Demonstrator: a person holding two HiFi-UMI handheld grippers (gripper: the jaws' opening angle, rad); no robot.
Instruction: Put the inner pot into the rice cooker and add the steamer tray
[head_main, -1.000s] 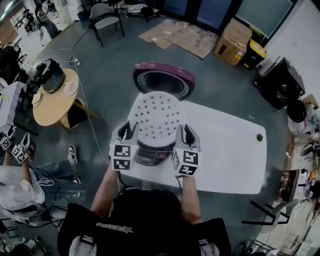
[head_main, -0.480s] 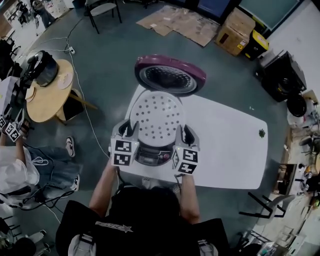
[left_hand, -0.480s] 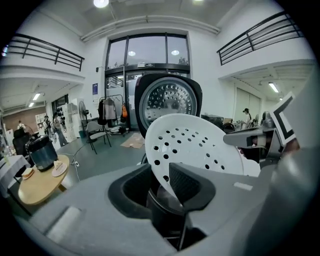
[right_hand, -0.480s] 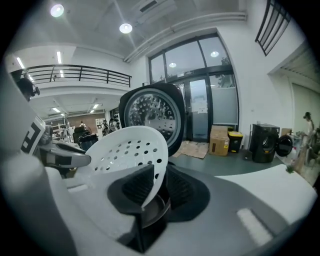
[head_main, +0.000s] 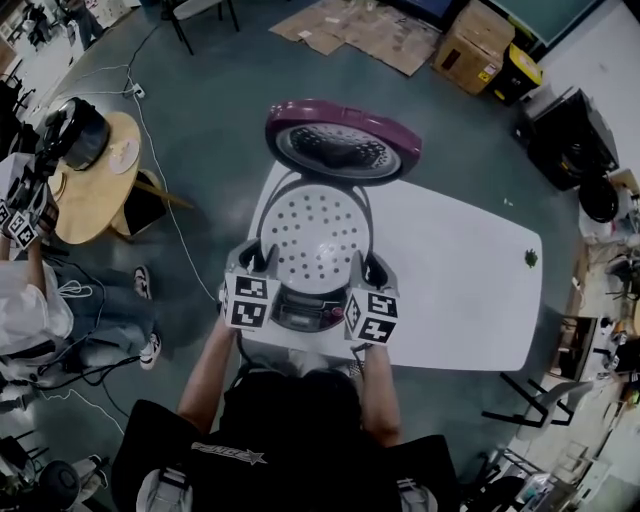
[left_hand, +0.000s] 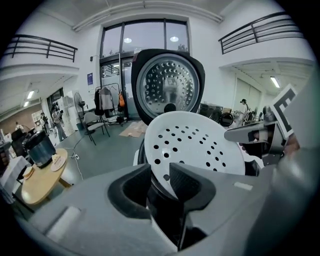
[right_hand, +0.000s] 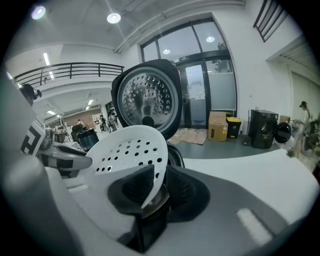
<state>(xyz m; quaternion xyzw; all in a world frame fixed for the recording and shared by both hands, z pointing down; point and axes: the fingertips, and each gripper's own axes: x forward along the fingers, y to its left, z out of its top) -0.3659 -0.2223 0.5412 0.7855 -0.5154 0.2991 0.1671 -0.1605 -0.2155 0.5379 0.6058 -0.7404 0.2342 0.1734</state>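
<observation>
The white perforated steamer tray hangs over the mouth of the open rice cooker, tilted up at its far edge. The cooker's maroon-rimmed lid stands open behind it. My left gripper is shut on the tray's left rim and my right gripper on its right rim. The left gripper view shows the tray in front of the lid, with its edge pinched between the pads. In the right gripper view the tray is held the same way. A dark rim shows under the tray; the cooker's inside is hidden.
The cooker stands at the near left end of a white table, which has a small dark object at its right edge. At the left are a round wooden table with another cooker and a person. Cardboard boxes lie beyond.
Both grippers have sunk together with the steamer tray, bringing it closer to the cooker's mouth. The grips on its rim are unchanged.
</observation>
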